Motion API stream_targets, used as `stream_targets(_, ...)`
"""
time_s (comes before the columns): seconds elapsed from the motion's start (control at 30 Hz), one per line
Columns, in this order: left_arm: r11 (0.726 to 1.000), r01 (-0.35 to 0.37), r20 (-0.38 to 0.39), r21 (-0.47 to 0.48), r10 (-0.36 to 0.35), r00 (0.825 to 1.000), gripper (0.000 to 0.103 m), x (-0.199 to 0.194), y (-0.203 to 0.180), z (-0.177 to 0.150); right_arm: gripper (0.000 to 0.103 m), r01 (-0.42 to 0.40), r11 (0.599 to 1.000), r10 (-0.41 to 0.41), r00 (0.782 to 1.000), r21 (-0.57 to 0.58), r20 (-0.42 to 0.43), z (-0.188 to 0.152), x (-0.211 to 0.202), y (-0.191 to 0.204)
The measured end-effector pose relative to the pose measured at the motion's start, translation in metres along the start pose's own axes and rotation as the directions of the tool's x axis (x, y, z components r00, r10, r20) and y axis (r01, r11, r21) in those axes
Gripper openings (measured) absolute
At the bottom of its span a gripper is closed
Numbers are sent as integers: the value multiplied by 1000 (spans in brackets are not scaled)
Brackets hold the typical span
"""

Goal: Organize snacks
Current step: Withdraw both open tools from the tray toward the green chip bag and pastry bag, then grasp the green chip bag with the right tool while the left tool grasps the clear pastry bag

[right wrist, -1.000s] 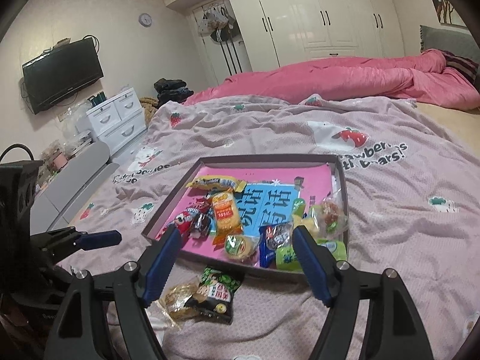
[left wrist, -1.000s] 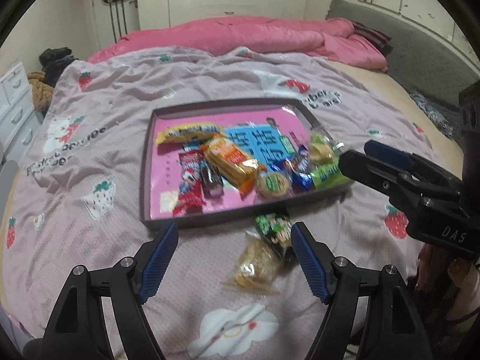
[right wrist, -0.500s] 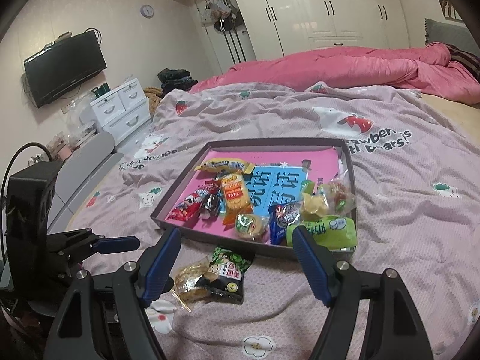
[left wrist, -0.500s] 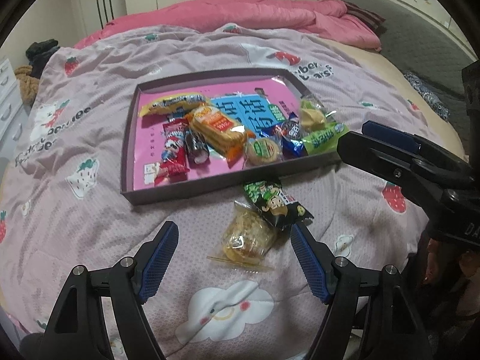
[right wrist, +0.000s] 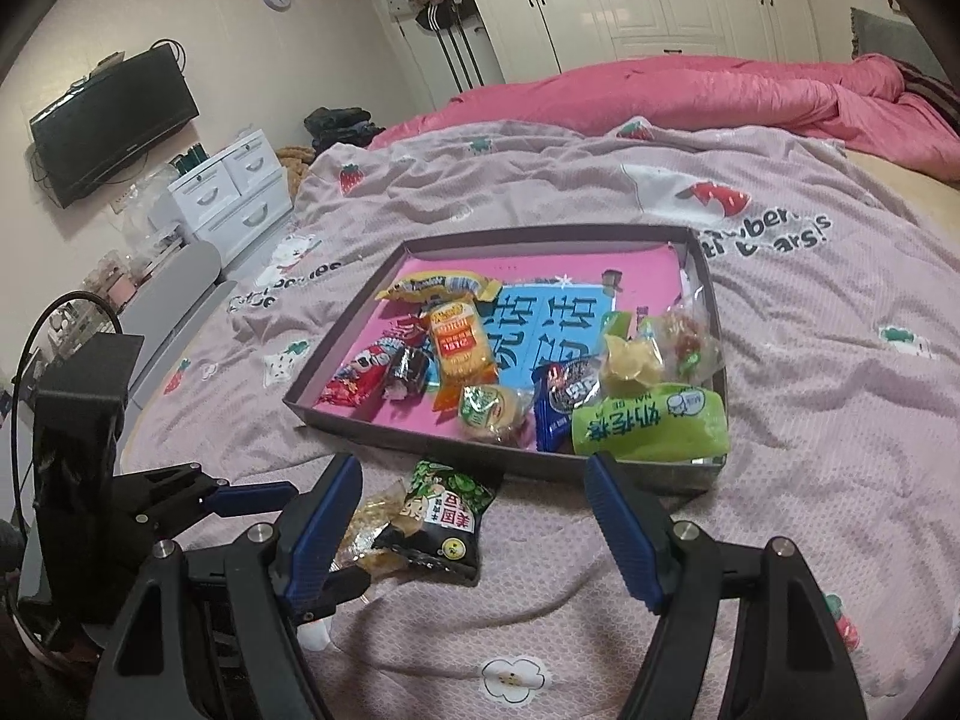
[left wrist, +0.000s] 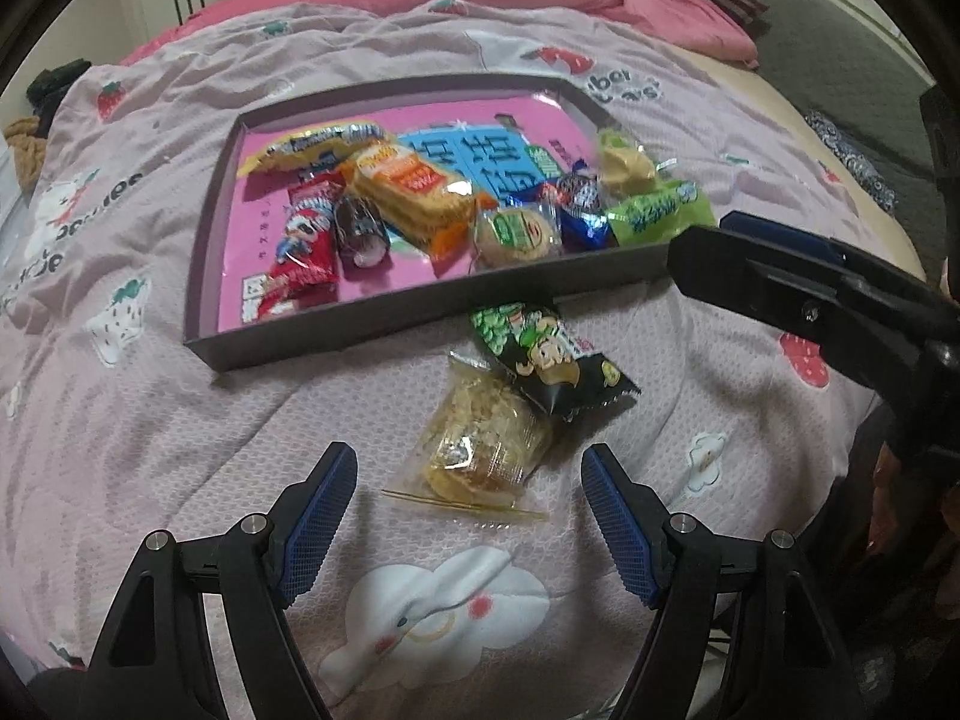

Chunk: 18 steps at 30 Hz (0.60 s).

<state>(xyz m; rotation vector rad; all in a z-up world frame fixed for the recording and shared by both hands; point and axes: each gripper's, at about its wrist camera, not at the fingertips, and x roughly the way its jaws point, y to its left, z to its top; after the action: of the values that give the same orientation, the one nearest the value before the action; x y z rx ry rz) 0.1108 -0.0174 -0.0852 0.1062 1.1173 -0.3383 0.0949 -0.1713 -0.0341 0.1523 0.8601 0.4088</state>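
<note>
**Two packets left outside the tray, left claw lining up on the nearer one**

A shallow dark tray [left wrist: 312, 341] with a pink floor sits on a bed [left wrist: 150, 420] covered in a strawberry-print sheet. Most of the snacks are already inside it: a red packet, an orange biscuit pack, a round cookie, a blue wrapper and a green packet [right wrist: 651, 429] propped against the near right corner. Two items lie on the sheet just outside the near wall: a clear-wrapped pastry [left wrist: 480, 444] and a black-and-green pea packet [left wrist: 543, 360], whose edge overlaps the pastry's far end.

The left claw [left wrist: 467, 519] stands wide with nothing between its pads, tilted steeply down at the sheet, and the pastry lies just ahead of the gap and roughly centred on it. The right claw [right wrist: 474, 525] is also wide and empty; it points at the pea packet and the tray's near edge.

The step in hand looks like the approach for picking up the pastry. Next, the left claw likely needs to sink until its pads flank the wrapper, then close gently, since the pastry is soft and the film slippery. The overlapping pea packet may drag along, so a grip on the near end seems safer before lifting over the tray wall.
</note>
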Motion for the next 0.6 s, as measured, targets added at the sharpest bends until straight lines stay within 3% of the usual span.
stream_targets(0.6,1000,8,-46,16,-7,999,78,23,2,2,76,0,1000,1,991,13,-136,-12,37,-5)
